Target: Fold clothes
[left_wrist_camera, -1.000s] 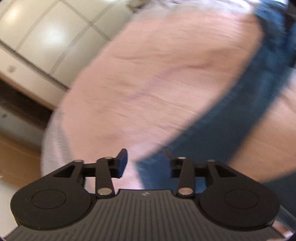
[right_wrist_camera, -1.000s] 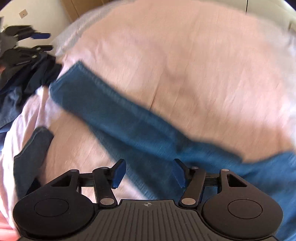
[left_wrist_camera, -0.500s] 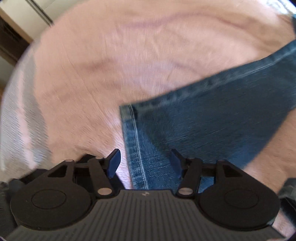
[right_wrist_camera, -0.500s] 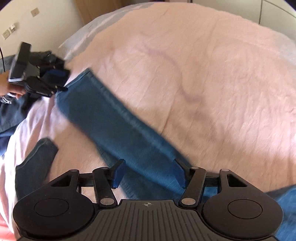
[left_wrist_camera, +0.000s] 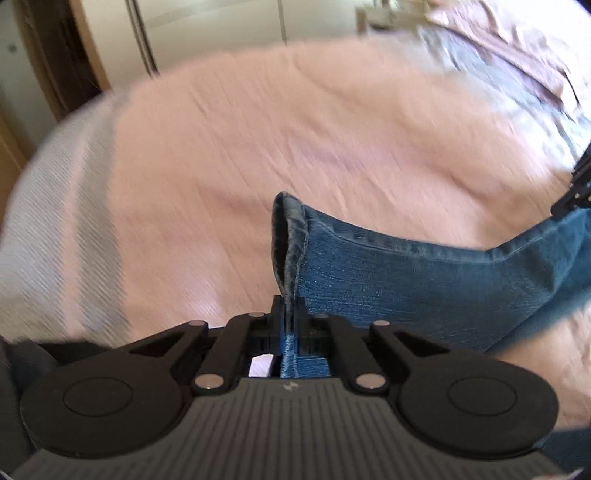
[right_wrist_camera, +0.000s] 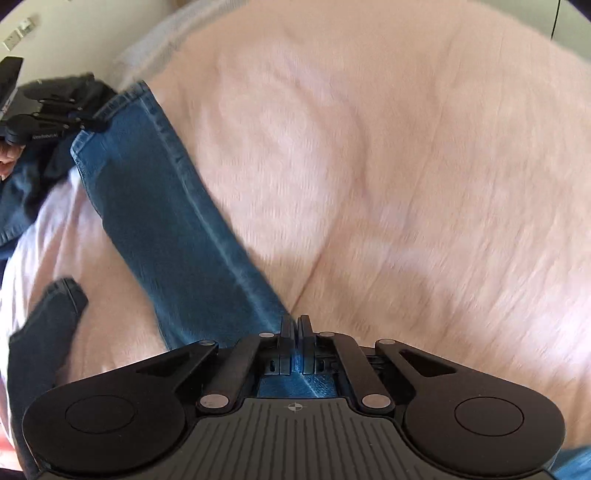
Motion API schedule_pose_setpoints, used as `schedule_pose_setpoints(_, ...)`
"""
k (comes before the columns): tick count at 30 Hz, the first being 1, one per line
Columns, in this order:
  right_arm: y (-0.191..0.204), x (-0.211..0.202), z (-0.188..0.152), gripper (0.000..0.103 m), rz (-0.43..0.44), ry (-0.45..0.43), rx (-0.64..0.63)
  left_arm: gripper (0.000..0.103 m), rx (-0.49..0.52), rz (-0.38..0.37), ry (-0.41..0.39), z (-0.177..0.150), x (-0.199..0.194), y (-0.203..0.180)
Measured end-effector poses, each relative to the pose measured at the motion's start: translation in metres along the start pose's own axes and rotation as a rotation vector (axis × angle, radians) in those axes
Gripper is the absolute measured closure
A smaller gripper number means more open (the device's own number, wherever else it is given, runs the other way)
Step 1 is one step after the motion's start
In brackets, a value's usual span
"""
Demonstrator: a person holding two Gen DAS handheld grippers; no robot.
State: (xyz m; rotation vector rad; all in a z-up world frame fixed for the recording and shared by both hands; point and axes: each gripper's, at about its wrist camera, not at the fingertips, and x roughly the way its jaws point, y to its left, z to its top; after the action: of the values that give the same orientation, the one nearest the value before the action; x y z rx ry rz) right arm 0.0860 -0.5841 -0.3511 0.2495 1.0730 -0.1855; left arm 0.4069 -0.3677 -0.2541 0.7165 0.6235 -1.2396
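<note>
1. A wide pink bedspread (right_wrist_camera: 424, 184) fills nearly everything ahead of both grippers; its weave is smeared by motion blur, and a pale grey-white striped edge (left_wrist_camera: 55, 206) runs along the far left as seen from the left gripper.

2. A pair of blue jeans (right_wrist_camera: 173, 221) lies across that spread. One leg runs as a long band from the right gripper's tips away up and to its left, reaching the other tool. A second dark denim piece (right_wrist_camera: 44, 332) lies off to the right gripper's lower left, apart from the stretched leg.

3. The left gripper (left_wrist_camera: 288, 306) is clamped on the leg's hem (left_wrist_camera: 291, 229): the jaws stand pressed together with the denim edge between them, and the cuff opening stands up just ahead of the tips. From there the leg stretches away to this tool's right.

4. The right gripper (right_wrist_camera: 295, 325) is likewise closed on denim; its jaws are drawn nearly together with blue cloth pinched between and showing behind them.

5. From the right wrist view, the left tool (right_wrist_camera: 55, 110) shows far up at the left, at the hem end of the leg, with part of a person's hand (right_wrist_camera: 9, 158) behind it.

6. Ahead of the left gripper, beyond the bed, stand pale cupboard doors (left_wrist_camera: 214, 33) and a wooden frame (left_wrist_camera: 55, 55); rumpled pinkish bedding (left_wrist_camera: 517, 48) sits far to its upper right.
</note>
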Motion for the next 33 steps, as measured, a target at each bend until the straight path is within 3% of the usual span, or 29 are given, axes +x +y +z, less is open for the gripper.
schedule_pose_setpoints(4, 0.002, -0.019, 0.016, 0.103, -0.076, -0.087, -0.031, 0.099, -0.078, 0.071, -0.043, 0.013, 0.018, 0.014)
schedule_pose_setpoints(7, 0.003, -0.033, 0.028, 0.093, -0.133, -0.153, -0.054, 0.096, -0.109, 0.123, 0.072, 0.005, 0.048, 0.014)
schedule_pose_setpoints(9, 0.009, -0.036, 0.016, 0.039, -0.143, -0.152, -0.034, 0.096, -0.072, 0.162, 0.114, -0.005, 0.052, 0.007)
schedule_pose_setpoints(11, 0.021, -0.039, -0.004, 0.033, -0.097, -0.131, -0.016, 0.094, 0.025, 0.180, 0.108, -0.017, 0.040, -0.008)
schedule_pose_setpoints(13, 0.038, -0.039, -0.027, 0.033, -0.066, -0.079, -0.038, 0.080, 0.160, 0.181, 0.090, -0.030, 0.025, -0.028)
schedule_pose_setpoints(16, 0.065, -0.036, -0.066, 0.033, -0.043, 0.000, -0.068, 0.060, 0.465, 0.135, 0.063, -0.058, 0.012, -0.073)
schedule_pose_setpoints(19, 0.089, -0.026, -0.097, 0.033, -0.099, 0.063, -0.126, 0.054, 0.780, 0.112, 0.067, -0.095, 0.021, -0.119)
schedule_pose_setpoints(22, 0.105, -0.009, -0.109, 0.033, -0.183, 0.082, -0.213, 0.054, 0.978, 0.148, 0.071, -0.120, 0.048, -0.145)
schedule_pose_setpoints(25, 0.108, 0.003, -0.114, 0.033, -0.231, 0.092, -0.323, 0.056, 1.084, 0.241, 0.034, -0.127, 0.068, -0.154)
schedule_pose_setpoints(26, 0.107, 0.006, -0.115, 0.033, -0.241, 0.092, -0.356, 0.061, 1.089, 0.244, 0.042, -0.125, 0.071, -0.154)
schedule_pose_setpoints(27, 0.106, 0.007, -0.116, 0.034, -0.248, 0.089, -0.374, 0.081, 1.088, 0.243, 0.060, -0.123, 0.073, -0.154)
schedule_pose_setpoints(28, 0.105, 0.008, -0.116, 0.042, -0.255, 0.087, -0.390, 0.095, 1.083, 0.246, 0.085, -0.121, 0.074, -0.153)
schedule_pose_setpoints(29, 0.103, 0.007, -0.116, 0.066, -0.246, 0.087, -0.393, 0.096, 1.077, 0.248, 0.099, -0.120, 0.071, -0.152)
schedule_pose_setpoints(30, 0.101, 0.005, -0.116, 0.082, -0.236, 0.088, -0.394, 0.097, 1.062, 0.247, 0.100, -0.117, 0.062, -0.151)
schedule_pose_setpoints(33, 0.099, -0.010, -0.115, 0.088, -0.220, 0.074, -0.378, 0.099, 1.011, 0.265, 0.102, -0.107, 0.014, -0.149)
